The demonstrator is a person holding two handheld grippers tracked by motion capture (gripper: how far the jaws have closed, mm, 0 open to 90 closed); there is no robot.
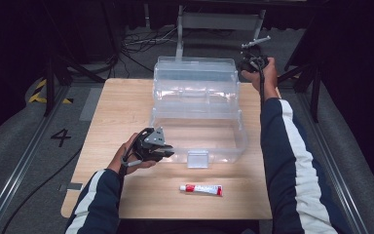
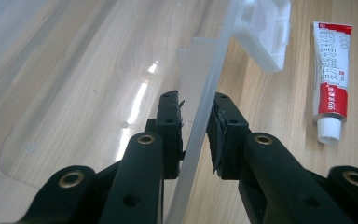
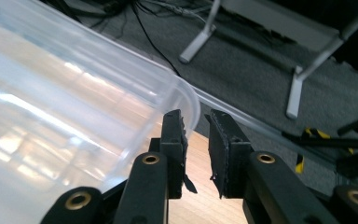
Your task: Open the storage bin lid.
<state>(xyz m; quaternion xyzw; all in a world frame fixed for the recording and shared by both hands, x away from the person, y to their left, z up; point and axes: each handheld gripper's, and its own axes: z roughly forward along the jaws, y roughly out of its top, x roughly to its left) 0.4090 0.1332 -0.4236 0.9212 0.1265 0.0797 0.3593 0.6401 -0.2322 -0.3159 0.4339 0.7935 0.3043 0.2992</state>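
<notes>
A clear plastic box [image 1: 242, 132] stands in the middle of the wooden table, its lid [image 1: 195, 68] swung up and back. My left gripper [image 1: 168, 152] sits at the box's front left; in the left gripper view its jaws [image 2: 196, 100] are shut on the thin front wall [image 2: 214, 60], one pad inside and one outside. My right gripper [image 1: 246, 62] hovers at the lid's far right corner. In the right gripper view it [image 3: 196, 116] stands open, nothing between the pads, with the lid's rounded edge [image 3: 186, 100] just left of the left jaw. A red and white tube [image 1: 200, 189] lies in front of the box.
The box's white latch [image 1: 197, 159] hangs at the front wall's middle, also seen as the latch [image 2: 265, 32] beside the tube [image 2: 332, 79]. Beyond the table's far edge lie cables [image 1: 136, 46] and metal stand legs [image 3: 298, 88] on the grey floor.
</notes>
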